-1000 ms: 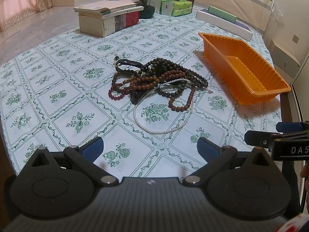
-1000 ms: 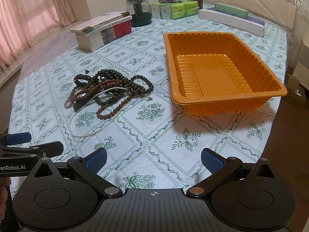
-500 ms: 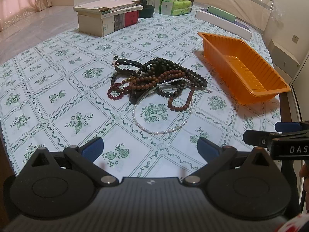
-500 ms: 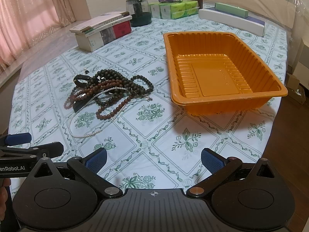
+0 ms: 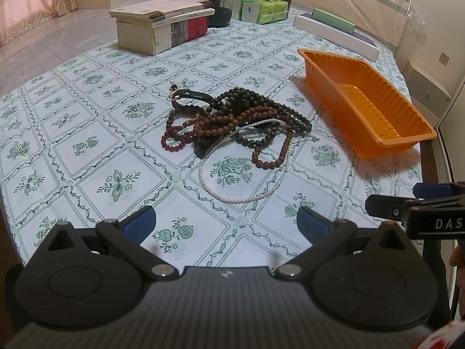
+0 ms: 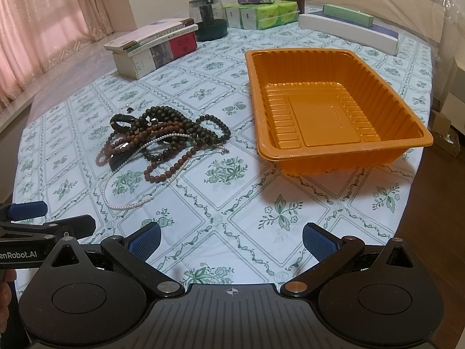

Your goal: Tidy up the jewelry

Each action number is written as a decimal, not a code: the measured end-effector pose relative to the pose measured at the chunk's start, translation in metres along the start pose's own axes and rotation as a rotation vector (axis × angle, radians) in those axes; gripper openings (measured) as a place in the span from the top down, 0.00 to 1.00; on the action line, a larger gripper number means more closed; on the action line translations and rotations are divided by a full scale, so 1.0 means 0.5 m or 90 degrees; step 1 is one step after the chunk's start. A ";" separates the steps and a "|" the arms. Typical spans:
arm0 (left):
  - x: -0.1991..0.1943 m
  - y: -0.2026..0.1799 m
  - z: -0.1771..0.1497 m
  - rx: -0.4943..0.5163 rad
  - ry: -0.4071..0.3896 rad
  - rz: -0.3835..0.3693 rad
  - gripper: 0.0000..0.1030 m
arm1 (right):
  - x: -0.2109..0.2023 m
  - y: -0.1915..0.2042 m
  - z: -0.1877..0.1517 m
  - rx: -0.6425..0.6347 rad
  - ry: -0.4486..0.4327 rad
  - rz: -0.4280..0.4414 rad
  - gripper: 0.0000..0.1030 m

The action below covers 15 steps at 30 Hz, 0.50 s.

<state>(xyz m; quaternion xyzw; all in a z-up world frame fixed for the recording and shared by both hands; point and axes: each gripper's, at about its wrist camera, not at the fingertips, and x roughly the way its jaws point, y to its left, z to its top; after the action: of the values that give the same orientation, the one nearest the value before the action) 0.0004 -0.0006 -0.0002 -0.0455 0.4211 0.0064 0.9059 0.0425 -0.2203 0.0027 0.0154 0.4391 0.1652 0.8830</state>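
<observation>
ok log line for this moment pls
left gripper: open, empty | right gripper: open, empty | necklaces: heaped on table | tray: empty

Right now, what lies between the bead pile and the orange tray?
Only bare floral tablecloth separates the bead pile from the orange tray; the right wrist view shows this best.

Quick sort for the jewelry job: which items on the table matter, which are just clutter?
Job: bead necklaces pile; pearl strand; orange tray, empty; left gripper and right gripper, both open.

Clutter: stacked books; glass jar; tissue packs; long flat boxes.
</observation>
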 end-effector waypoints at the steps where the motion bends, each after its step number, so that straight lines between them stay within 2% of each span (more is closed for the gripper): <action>1: 0.000 0.000 0.000 -0.001 0.000 0.000 0.01 | -0.001 0.000 0.000 0.000 0.000 0.000 0.00; 15: 0.002 -0.002 0.001 -0.001 0.001 0.000 0.01 | 0.002 -0.001 -0.001 0.003 0.001 0.001 0.00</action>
<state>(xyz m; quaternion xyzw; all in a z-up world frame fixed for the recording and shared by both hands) 0.0018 -0.0015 -0.0006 -0.0464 0.4218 0.0067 0.9055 0.0430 -0.2204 0.0017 0.0175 0.4400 0.1646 0.8826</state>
